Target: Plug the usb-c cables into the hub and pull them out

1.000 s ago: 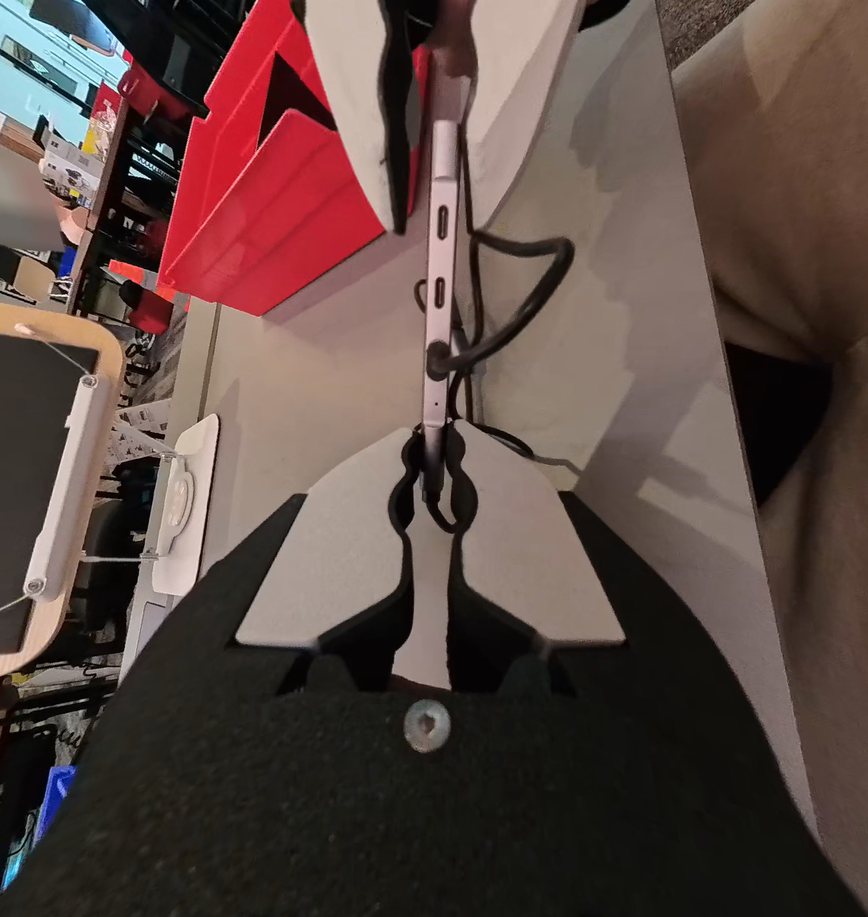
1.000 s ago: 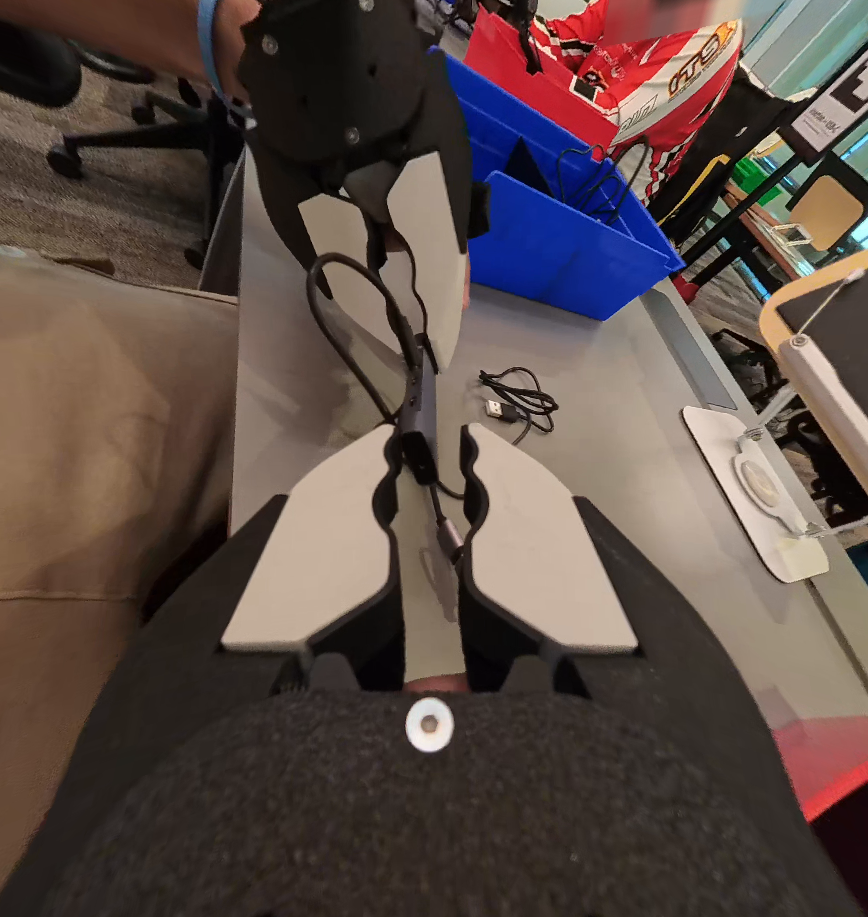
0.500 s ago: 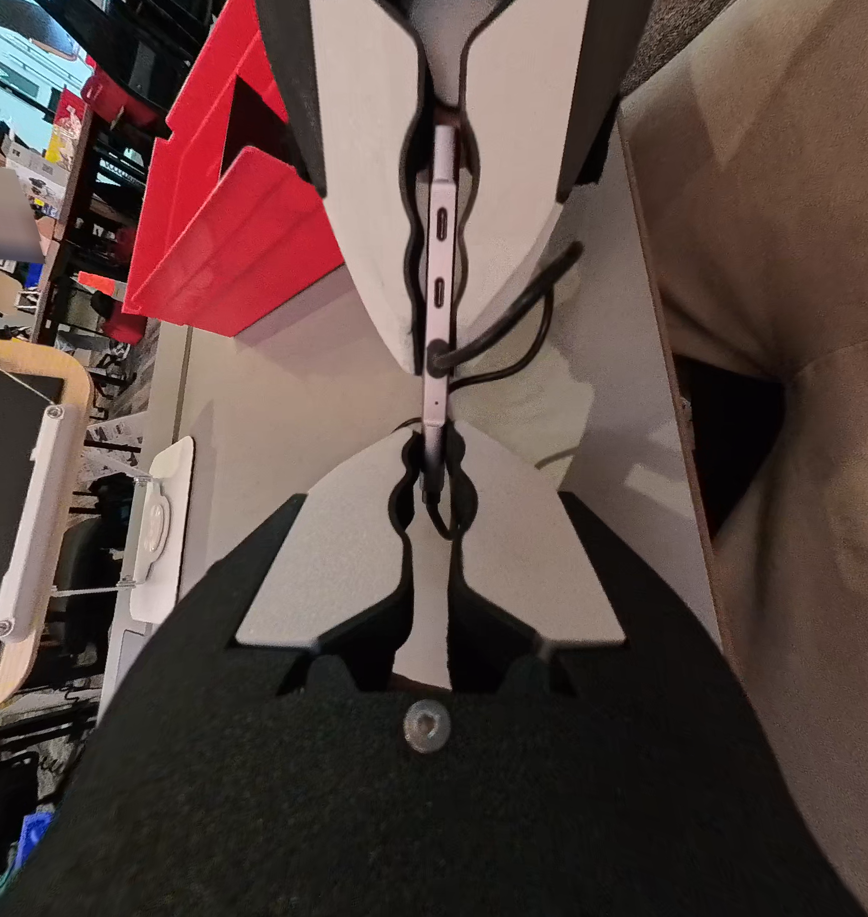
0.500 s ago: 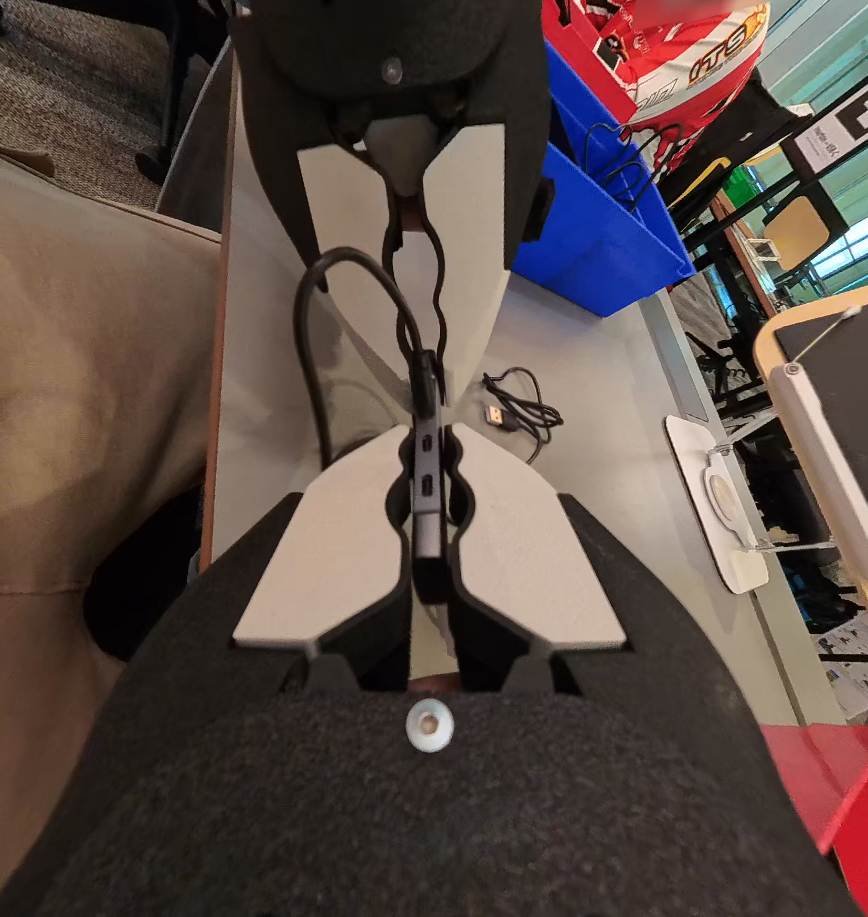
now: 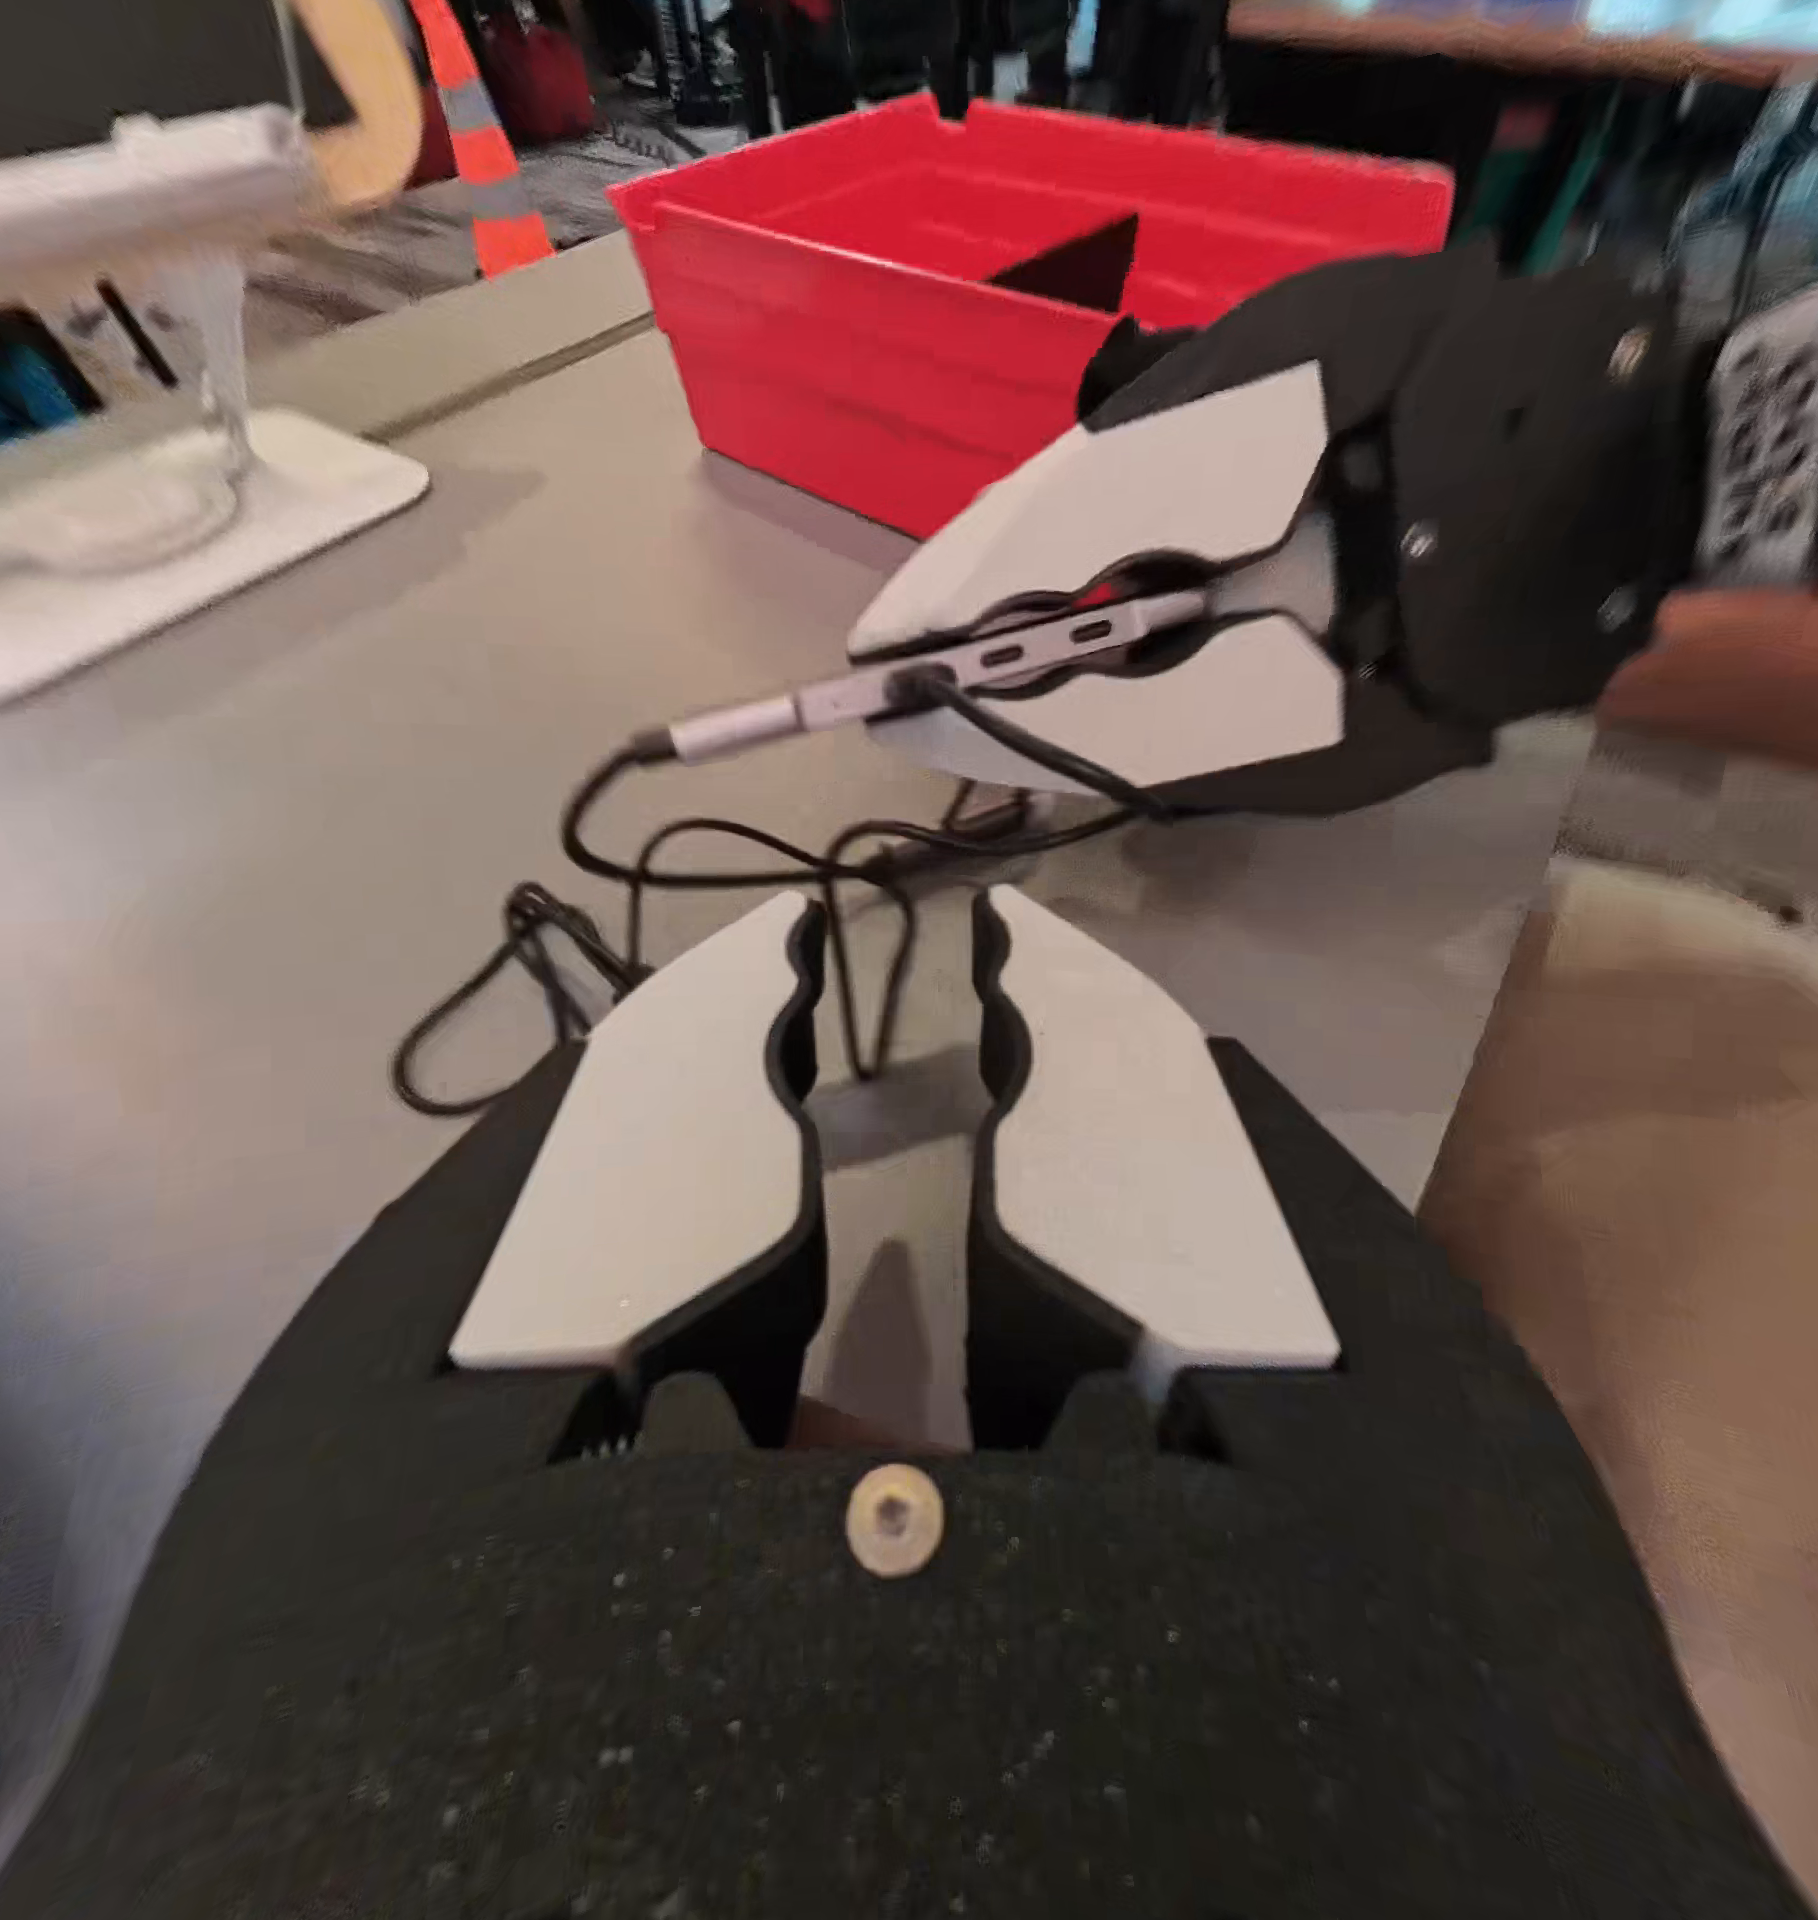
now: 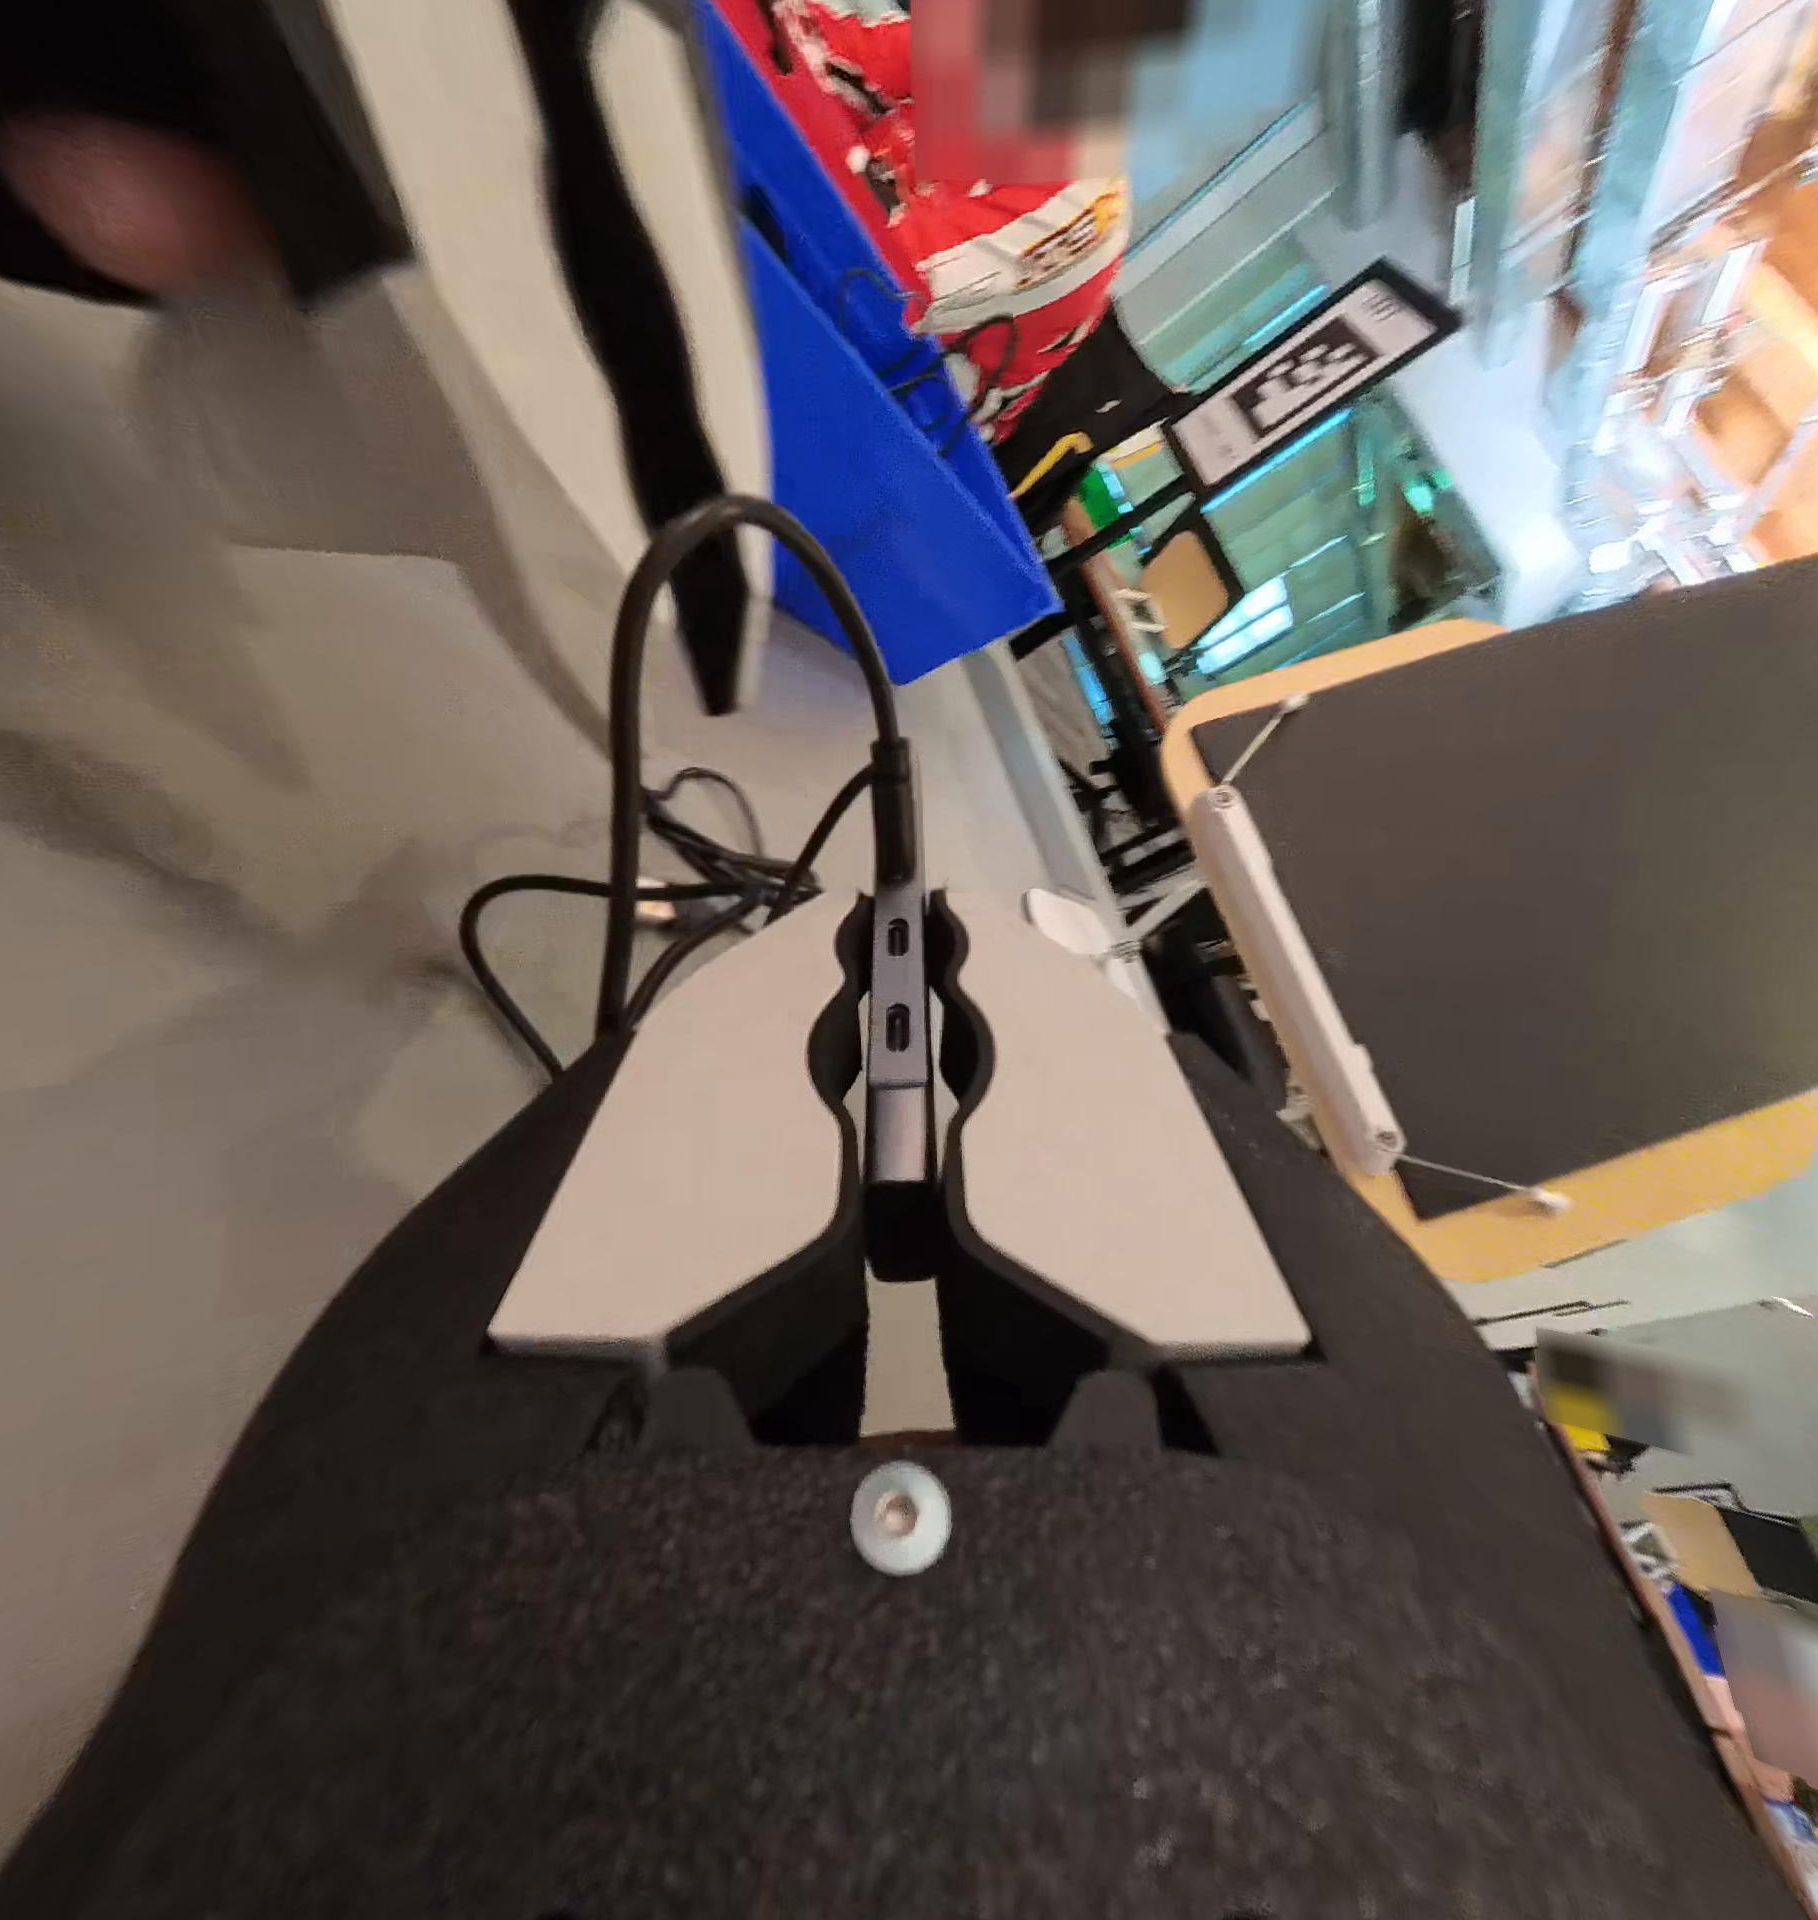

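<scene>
Pinching the slim grey hub (image 6: 897,1049) edge-on between its pale fingers, the right gripper (image 6: 900,914) holds it up off the grey table (image 5: 365,748); two of the hub's slots face the camera unfilled, and a black usb-c cable (image 6: 676,582) is plugged in at the far end, arching up and back down toward the tabletop. From the left wrist view the same gripper comes in from the right with a silver connector barrel (image 5: 739,719) sticking out of the hub's end. The left gripper (image 5: 889,914) hovers just over the table with its fingers spread and nothing between them. A loose tangle of black cable (image 5: 593,935) lies on the table right in front of it, between the two tools. Behind stands a red bin (image 5: 988,312), and off to the left a white stand (image 5: 157,499); the right wrist view shows a blue bin (image 6: 884,468) farther along the table. Both views are blurred, so finer detail is hard to make out.
</scene>
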Demonstrator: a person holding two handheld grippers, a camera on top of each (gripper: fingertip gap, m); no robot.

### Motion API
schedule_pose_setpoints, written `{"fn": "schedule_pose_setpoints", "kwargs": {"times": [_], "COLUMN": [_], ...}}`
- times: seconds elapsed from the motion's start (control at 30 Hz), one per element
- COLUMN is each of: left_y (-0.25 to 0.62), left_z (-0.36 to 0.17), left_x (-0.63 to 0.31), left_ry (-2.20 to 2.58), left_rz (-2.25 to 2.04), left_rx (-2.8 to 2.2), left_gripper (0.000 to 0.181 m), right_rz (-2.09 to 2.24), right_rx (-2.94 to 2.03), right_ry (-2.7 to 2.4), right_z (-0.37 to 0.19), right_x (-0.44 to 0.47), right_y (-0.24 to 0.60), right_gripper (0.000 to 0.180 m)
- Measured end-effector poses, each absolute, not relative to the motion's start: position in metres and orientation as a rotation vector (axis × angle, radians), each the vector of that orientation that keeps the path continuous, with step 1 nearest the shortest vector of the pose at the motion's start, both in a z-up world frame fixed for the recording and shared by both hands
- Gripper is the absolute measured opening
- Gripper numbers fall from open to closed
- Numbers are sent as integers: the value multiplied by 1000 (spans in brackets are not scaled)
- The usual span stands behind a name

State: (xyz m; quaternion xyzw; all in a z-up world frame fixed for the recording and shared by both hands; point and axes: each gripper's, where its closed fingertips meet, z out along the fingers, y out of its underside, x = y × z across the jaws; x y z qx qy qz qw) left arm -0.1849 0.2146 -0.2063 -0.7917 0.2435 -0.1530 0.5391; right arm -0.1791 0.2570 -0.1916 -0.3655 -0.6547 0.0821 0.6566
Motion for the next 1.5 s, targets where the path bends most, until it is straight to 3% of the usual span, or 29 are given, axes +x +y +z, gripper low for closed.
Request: {"fn": "schedule_pose_setpoints", "kwargs": {"times": [0.37,0.5,0.6,1.07,1.33,1.4,1.5], "left_y": [235,245,249,234,242,242,232], "left_z": [-209,-208,-209,-192,-264,-258,-253], "left_x": [-194,-191,-195,-208,-253,-244,-229], "left_ry": [570,513,469,473,448,452,473], "left_rz": [-105,-59,-17,17,99,40,-74], "left_rx": [-1766,-1753,-1757,-1754,-2147,-2113,-2142], "left_gripper": [23,22,11,10,10,14,34], "right_rz": [-33,-58,-67,-75,67,154,360], "right_rx": [-596,-604,-626,-826,-909,-933,-1067], "right_ry": [-1437,-1449,-1443,-1397,-1347,-1302,-1228], "right_z": [-210,-214,-214,-214,-204,-195,-177], "right_x": [-210,-211,-210,-196,-190,-186,-178], "right_y": [260,262,266,292,298,297,303], "right_gripper": [9,9,9,9,9,9,9]}}
